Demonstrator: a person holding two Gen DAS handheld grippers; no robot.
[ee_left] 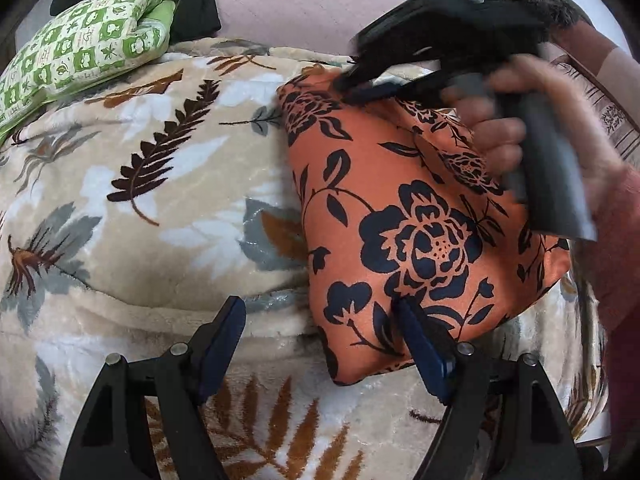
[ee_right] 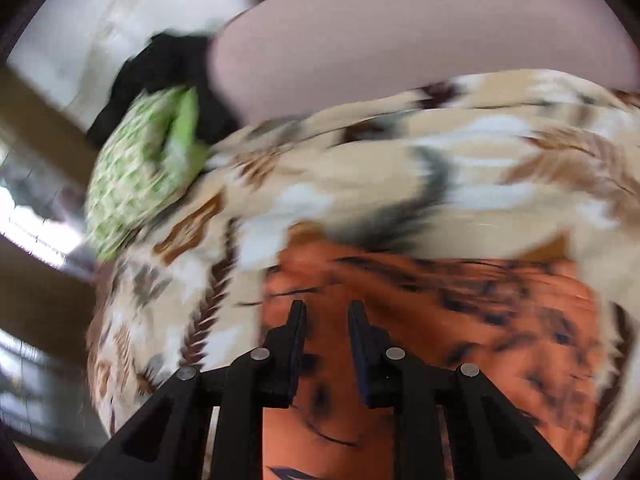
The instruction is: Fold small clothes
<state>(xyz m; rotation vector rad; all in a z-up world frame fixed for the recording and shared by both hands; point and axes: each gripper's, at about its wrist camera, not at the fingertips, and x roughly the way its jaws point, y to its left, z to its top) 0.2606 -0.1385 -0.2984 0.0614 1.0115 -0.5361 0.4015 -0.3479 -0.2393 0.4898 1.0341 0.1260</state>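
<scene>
— Jaws first: what have you got?

— Your left gripper (ee_left: pixel 320 320) stands with jaws wide apart, nothing between them. One blue pad (ee_left: pixel 420 344) overlaps the near edge of the orange floral garment (ee_left: pixel 400 216); the other hangs over the leaf-print blanket (ee_left: pixel 160 160). Whether the pad presses the cloth, you can't tell.

— And your right?

— Your right gripper (ee_right: pixel 326 312) shows a narrow gap between the jaws, no cloth pinched in it as far as the blurred wrist view allows. From the left wrist view its tip sits at the garment's far corner, your right hand (ee_left: pixel 500 132) around the handle.

— Where does the piece lie?

— Folded into a rough rectangle on the blanket-covered bed, right of centre. A green checked cloth (ee_left: pixel 80 52) and dark clothing (ee_left: pixel 192 4) sit well apart at the far left.

— How will it handle?

— Likely light, thin and satiny, so expect it to slide on itself and slip from a shallow pinch. Plush blanket underneath should grip it a little. Take it at a corner or along a folded edge, catching all layers deep between the pads; a single layer would probably peel the fold open.
</scene>
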